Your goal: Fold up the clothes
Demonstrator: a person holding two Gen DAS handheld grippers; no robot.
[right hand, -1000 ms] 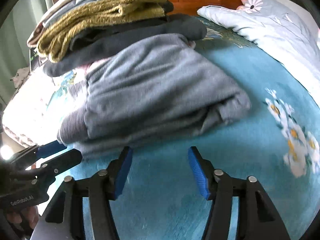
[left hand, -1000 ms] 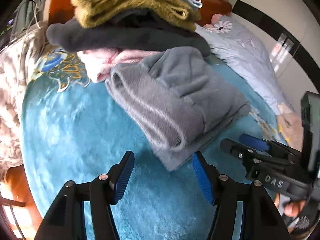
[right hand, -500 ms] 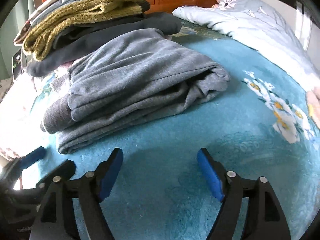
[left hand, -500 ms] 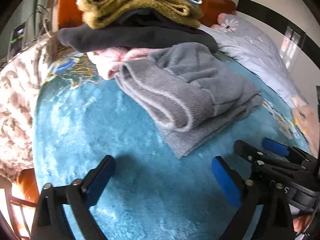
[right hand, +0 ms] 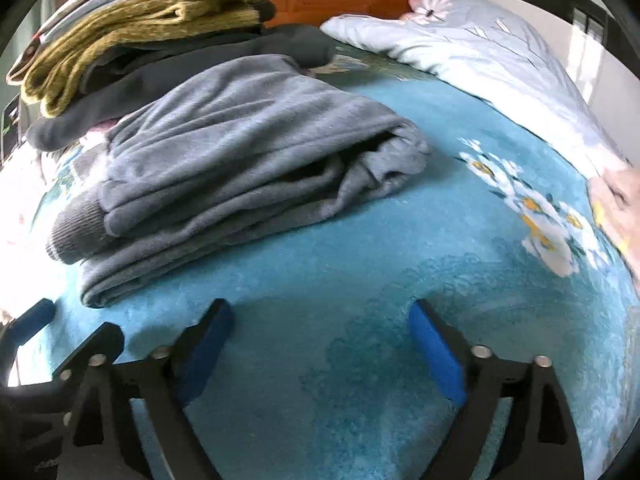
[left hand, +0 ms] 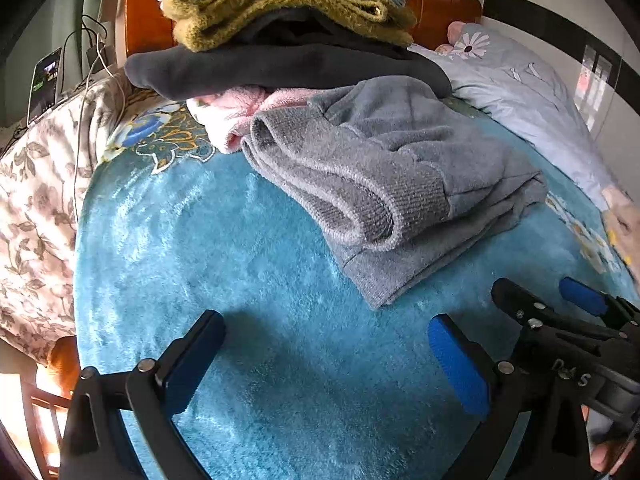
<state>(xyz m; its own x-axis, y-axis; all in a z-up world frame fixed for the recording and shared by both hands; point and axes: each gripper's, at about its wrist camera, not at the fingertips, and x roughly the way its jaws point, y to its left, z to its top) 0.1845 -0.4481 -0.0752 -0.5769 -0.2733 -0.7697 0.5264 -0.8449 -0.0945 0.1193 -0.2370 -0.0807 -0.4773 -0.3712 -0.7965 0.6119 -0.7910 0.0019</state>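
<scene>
Left wrist view: the left hand-held gripper (left hand: 326,354) hangs released over the bare teal blanket (left hand: 240,264) of the bed, jaws wide apart with nothing between them. The folded grey sweatshirt (left hand: 384,184) lies just ahead and a little to the right of it, its nearest corner pointing down toward the gap between the pads without touching them. In this view its long axis runs slantwise, from the upper left by the stack of clothes down to the lower right. The far end of the sweatshirt leans against that stack of folded clothes (left hand: 288,36), where an olive knit sits on a dark garment and a pink one shows beneath. The right hand-held gripper (left hand: 556,300) shows at the right edge, near the sweatshirt's lower right side. No basket or box is in sight.

Right wrist view: the right hand-held gripper (right hand: 320,344) has its jaws opening, with only blanket between them. The sweatshirt (right hand: 248,168) lies ahead and to the left, its layered folded edge facing the camera and its bunched end toward the middle of the bed. The left hand-held gripper (right hand: 60,328) sits at the lower left, close to the sweatshirt's ribbed cuff corner. Judging by this, both hands are about equally near, one at each end, and the fold looks finished.
</scene>
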